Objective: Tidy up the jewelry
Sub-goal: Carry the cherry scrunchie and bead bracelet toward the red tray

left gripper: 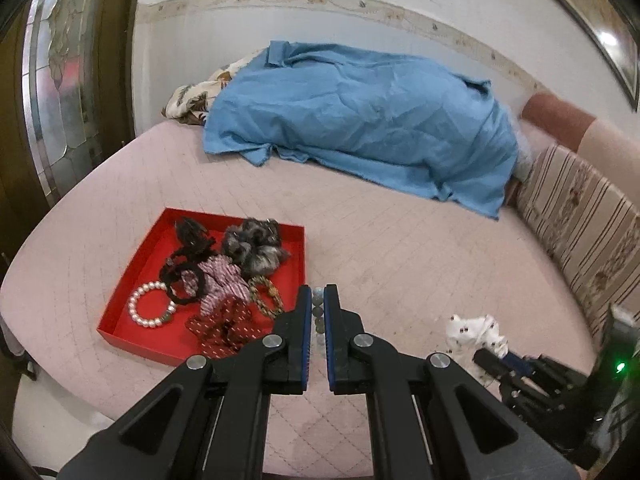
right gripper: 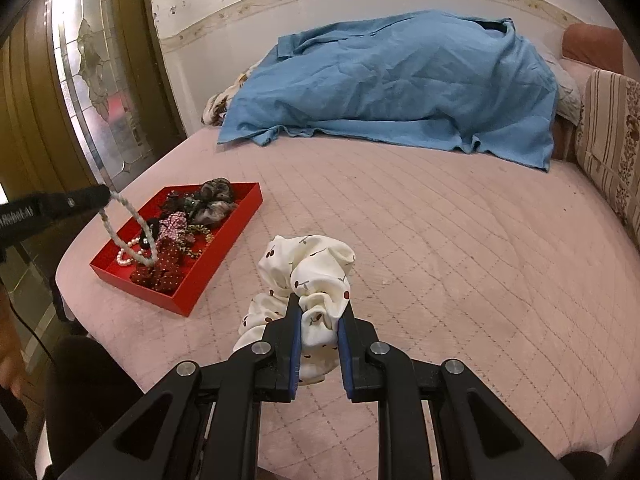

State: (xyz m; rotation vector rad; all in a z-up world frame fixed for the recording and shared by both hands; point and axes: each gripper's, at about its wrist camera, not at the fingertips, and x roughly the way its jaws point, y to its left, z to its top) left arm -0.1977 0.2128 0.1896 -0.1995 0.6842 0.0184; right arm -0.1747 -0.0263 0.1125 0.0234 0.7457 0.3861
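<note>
My left gripper (left gripper: 318, 292) is shut on a strand of pale grey-green beads (left gripper: 318, 314), just right of the red tray (left gripper: 134, 260). In the right wrist view the left gripper (right gripper: 105, 193) holds the bead strand (right gripper: 134, 216) so that it hangs as a loop over the red tray (right gripper: 188, 300). The tray holds several scrunchies and a pearl bracelet (left gripper: 150, 306). My right gripper (right gripper: 320, 300) is shut on a white cherry-print scrunchie (right gripper: 308, 264) above the pink quilt. The left wrist view shows that scrunchie (left gripper: 476, 330) at lower right.
A pink quilted bed (right gripper: 440, 240) carries everything. A blue sheet (left gripper: 360, 120) covers a pile at the back. A striped cushion (left gripper: 580, 208) lines the right side. A wooden door with patterned glass (right gripper: 96, 80) stands at the left, past the bed's edge.
</note>
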